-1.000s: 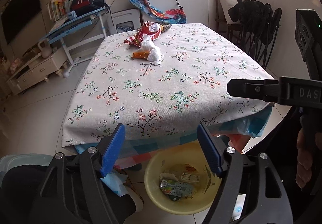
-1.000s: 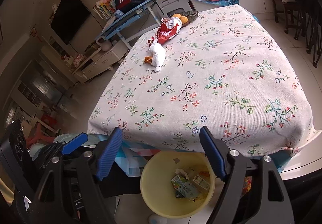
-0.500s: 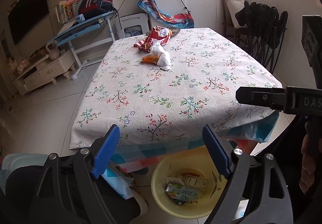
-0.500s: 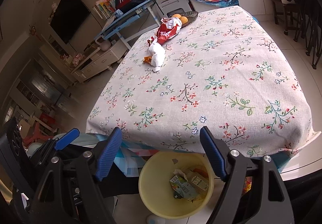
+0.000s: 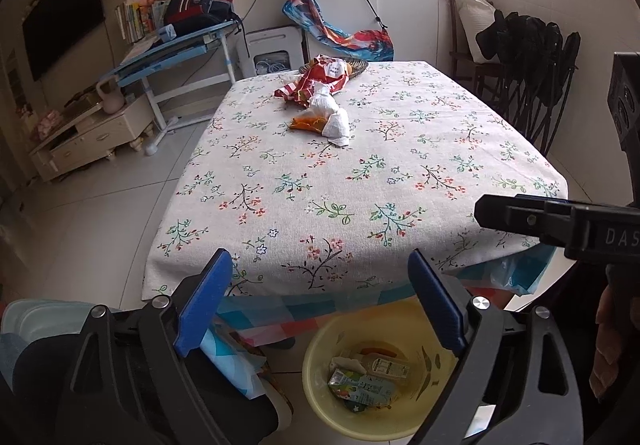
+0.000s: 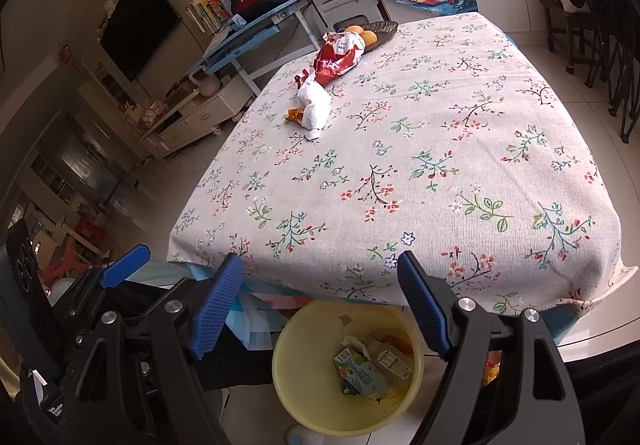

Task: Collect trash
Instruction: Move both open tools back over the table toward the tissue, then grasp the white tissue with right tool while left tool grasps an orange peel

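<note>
Pale floor tiles carry a round yellow plastic bin (image 5: 428, 329) at the desk's near edge, with crushed drink cartons (image 5: 362, 385) inside. Above it the left tool (image 5: 320, 303) has just been opening and gapes wide, empty; the right tool (image 6: 320, 301) is wide and empty too. Far across the flowered tablecloth (image 6: 440, 149) lie a white crumpled wrapper (image 6: 314, 105) and a red snack bag (image 6: 338, 59), touching a dark wicker basket (image 6: 384, 31).
</note>
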The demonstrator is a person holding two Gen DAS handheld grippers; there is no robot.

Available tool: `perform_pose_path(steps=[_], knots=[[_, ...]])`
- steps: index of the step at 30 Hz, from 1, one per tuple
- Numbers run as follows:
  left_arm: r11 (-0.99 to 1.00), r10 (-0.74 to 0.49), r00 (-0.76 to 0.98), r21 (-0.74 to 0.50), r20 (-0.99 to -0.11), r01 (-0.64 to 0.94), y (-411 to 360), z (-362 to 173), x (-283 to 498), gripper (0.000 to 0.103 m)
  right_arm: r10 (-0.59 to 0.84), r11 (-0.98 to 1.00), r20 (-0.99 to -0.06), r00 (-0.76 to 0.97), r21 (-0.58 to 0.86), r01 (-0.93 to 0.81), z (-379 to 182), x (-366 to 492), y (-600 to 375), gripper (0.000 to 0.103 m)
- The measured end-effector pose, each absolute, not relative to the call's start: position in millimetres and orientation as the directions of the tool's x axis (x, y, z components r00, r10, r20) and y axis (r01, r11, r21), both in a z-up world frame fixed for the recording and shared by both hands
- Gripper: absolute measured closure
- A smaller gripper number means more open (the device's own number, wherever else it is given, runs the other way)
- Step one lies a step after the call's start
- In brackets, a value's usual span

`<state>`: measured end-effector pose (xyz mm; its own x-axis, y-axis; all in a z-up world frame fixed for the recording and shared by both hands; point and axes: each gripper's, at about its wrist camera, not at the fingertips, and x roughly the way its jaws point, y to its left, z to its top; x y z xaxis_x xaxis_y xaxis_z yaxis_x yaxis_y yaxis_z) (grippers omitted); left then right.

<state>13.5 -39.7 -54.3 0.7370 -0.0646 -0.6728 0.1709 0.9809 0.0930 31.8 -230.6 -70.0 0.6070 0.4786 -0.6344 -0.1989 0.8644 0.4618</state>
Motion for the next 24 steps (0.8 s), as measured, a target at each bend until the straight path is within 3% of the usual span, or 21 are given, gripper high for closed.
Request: perform_pose_path(steps=[11, 24], knots=[[1.000, -0.002, 0.757, 0.010, -0.653, 0.011, 8.5, -28.9, 75.5, 0.015, 0.464, 0.880, -0.630, 0.622, 0.409, -0.242, -51.6, 74.4, -218.2, 0.026], [0.994, -0.011, 0.719, -0.087, -0.695, -0.068, 34.8, -34.5, 137.2, 0.015, 0.457, 0.886, -0.638, 0.620, 0.385, -0.257, -52.6, 167.9, -184.2, 0.027]])
